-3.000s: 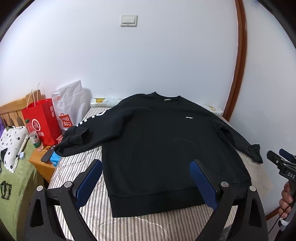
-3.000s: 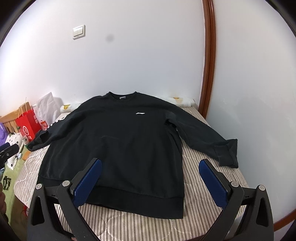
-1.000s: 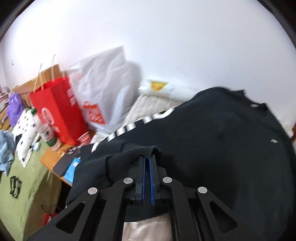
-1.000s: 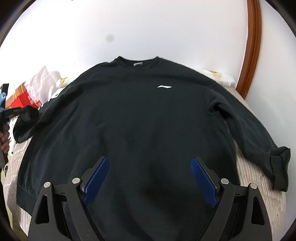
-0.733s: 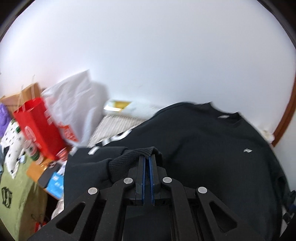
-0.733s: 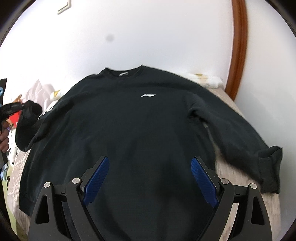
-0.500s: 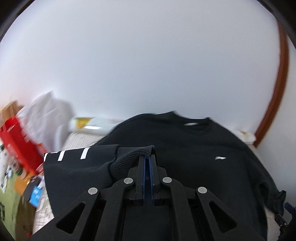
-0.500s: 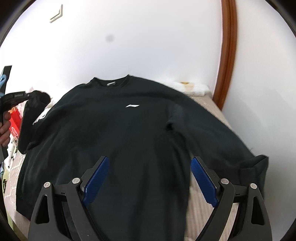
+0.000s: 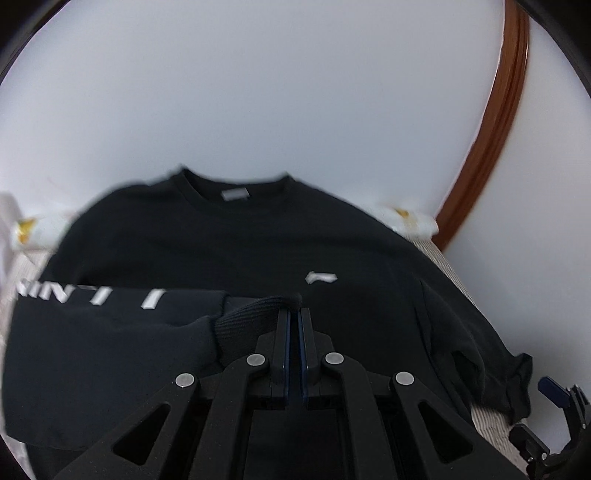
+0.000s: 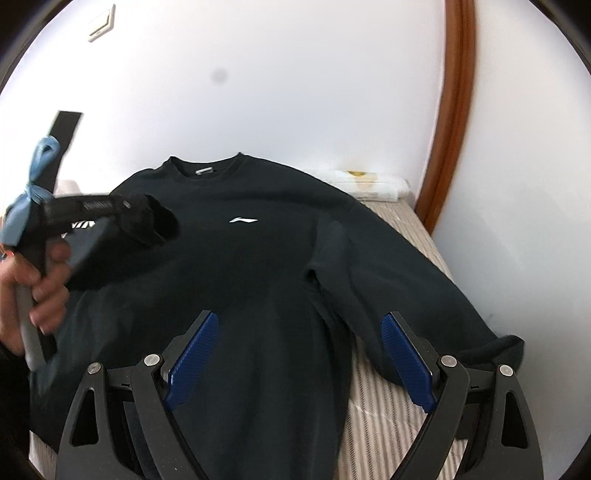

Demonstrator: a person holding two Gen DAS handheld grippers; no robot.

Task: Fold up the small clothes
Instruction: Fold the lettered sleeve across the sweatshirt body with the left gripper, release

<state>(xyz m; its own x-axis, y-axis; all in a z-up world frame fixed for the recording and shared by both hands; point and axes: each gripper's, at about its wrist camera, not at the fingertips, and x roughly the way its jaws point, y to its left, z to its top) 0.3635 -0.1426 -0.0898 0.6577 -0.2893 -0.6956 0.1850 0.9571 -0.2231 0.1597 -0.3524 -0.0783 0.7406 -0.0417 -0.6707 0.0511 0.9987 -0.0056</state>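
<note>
A black sweatshirt point(image 10: 258, 266) with a small white chest logo lies face up on the bed; it also shows in the left wrist view point(image 9: 258, 243). My left gripper point(image 9: 294, 314) is shut on the ribbed cuff of the left sleeve point(image 9: 255, 317) and holds it lifted over the chest. The sleeve with white lettering point(image 9: 110, 306) trails to the left. In the right wrist view the left gripper point(image 10: 140, 210) carries that cuff above the shirt. My right gripper point(image 10: 299, 354) is open and empty above the lower body of the shirt. The right sleeve point(image 10: 424, 295) lies stretched out to the right.
The bed has a striped cover point(image 10: 384, 417) and a rolled white item point(image 10: 369, 184) at its head. A white wall stands behind, with a brown wooden door frame point(image 10: 454, 110) at the right. A light switch point(image 10: 101, 23) is on the wall.
My left gripper, shut on the left cuff, has carried the sleeve from the bed's left edge up and across to over the chest. My right gripper stays open above the shirt.
</note>
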